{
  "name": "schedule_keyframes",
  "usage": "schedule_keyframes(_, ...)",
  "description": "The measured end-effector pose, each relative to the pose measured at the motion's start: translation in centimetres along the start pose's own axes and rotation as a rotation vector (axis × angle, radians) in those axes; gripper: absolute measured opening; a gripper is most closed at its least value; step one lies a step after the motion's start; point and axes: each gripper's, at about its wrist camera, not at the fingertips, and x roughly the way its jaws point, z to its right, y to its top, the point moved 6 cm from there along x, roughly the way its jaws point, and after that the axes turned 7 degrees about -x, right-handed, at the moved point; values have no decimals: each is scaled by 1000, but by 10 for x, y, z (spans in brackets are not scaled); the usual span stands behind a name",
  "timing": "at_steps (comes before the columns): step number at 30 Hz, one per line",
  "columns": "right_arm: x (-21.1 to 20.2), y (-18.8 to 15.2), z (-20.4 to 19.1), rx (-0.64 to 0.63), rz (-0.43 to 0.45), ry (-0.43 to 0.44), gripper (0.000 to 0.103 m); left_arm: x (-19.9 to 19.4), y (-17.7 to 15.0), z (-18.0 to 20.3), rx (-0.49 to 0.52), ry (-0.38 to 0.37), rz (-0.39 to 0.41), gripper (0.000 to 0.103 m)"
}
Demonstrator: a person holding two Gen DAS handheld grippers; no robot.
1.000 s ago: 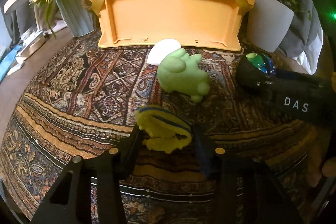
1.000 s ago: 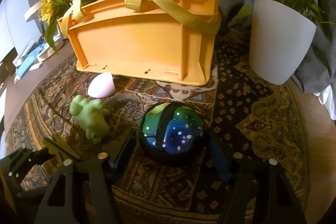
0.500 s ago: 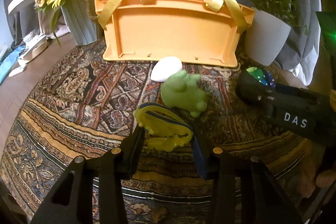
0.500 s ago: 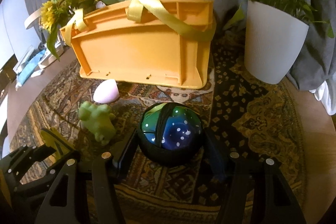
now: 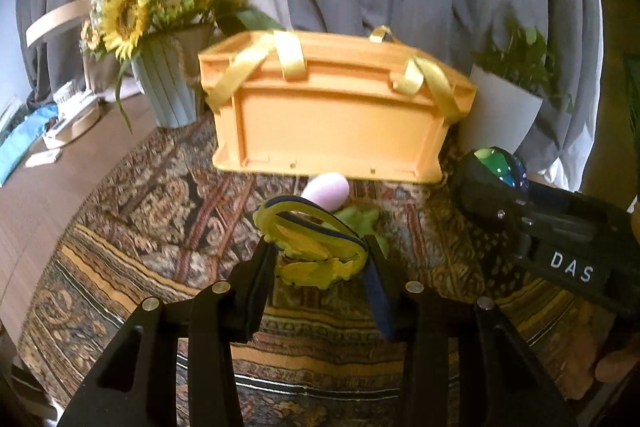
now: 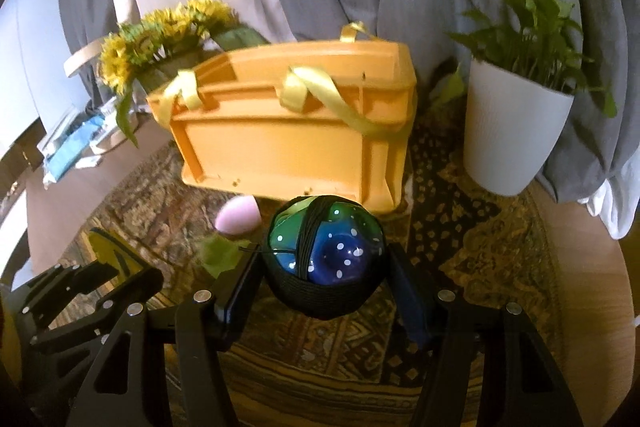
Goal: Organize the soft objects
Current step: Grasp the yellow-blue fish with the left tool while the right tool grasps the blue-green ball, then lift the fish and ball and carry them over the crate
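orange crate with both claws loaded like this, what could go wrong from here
1. The orange crate has yellow ribbon handles draped over its near rim; a toy could snag on them.
2. The left claw pinches the floppy yellow toy only by its edges; it might slip.
3. The right claw holds the round blue-green ball, which may roll out.

Both fisheye views are dim and warm-toned, with daylight entering at the far left edge. Motion blur softens the orange basket (image 5: pixel 332 115) and patterned rug (image 5: pixel 152 195). Edges curve strongly and darken into black corners.
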Motion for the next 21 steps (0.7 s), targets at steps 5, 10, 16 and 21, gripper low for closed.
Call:
schedule_keyframes(5, -15, 15, -8, -1, 40, -3, 63, -15, 20, -3, 13, -3, 46, 43)
schedule_keyframes(10, -29, 29, -15, 4, 73, -4, 63, -30, 37, -5, 28, -12, 87, 43)
schedule_keyframes(16, -42, 47, -21, 20, 107, -11, 63, -47, 60, -9, 52, -33, 139, 43)
schedule_keyframes(21, -53, 62, -27, 30, 141, -26, 63, -58, 80, -13, 64, -59, 179, 43)
